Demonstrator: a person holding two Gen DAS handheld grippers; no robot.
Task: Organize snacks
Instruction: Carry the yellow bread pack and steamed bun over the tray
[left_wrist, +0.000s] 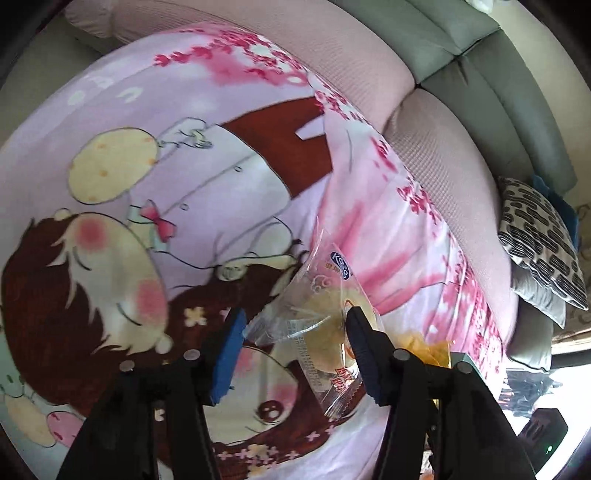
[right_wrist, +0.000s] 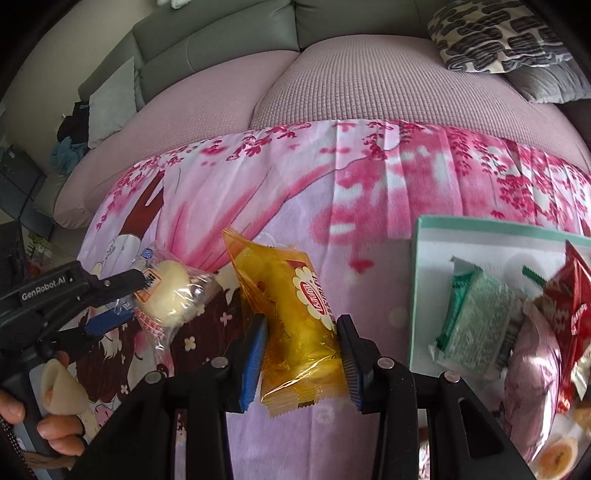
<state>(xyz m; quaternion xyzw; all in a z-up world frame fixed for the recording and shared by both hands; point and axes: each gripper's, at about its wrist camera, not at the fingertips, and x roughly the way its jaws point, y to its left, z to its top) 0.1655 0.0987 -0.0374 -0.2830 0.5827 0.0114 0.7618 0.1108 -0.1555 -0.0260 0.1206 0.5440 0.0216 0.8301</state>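
A clear-wrapped pale bun (left_wrist: 317, 328) lies on the pink cartoon blanket (left_wrist: 184, 184) between the fingers of my left gripper (left_wrist: 295, 325); the jaws are wide apart around it and the right finger touches the wrapper. In the right wrist view the same bun (right_wrist: 168, 295) sits at the left gripper (right_wrist: 125, 295). My right gripper (right_wrist: 301, 332) is closed on a yellow-wrapped snack (right_wrist: 295, 317), both pads pressing its sides, just above the blanket (right_wrist: 332, 192).
A mint-rimmed white box (right_wrist: 432, 277) at the right holds a green packet (right_wrist: 476, 325), a red packet (right_wrist: 569, 306) and a pink one (right_wrist: 532, 369). Pink sofa cushions (right_wrist: 369, 85) and a patterned pillow (right_wrist: 491, 33) lie beyond the blanket.
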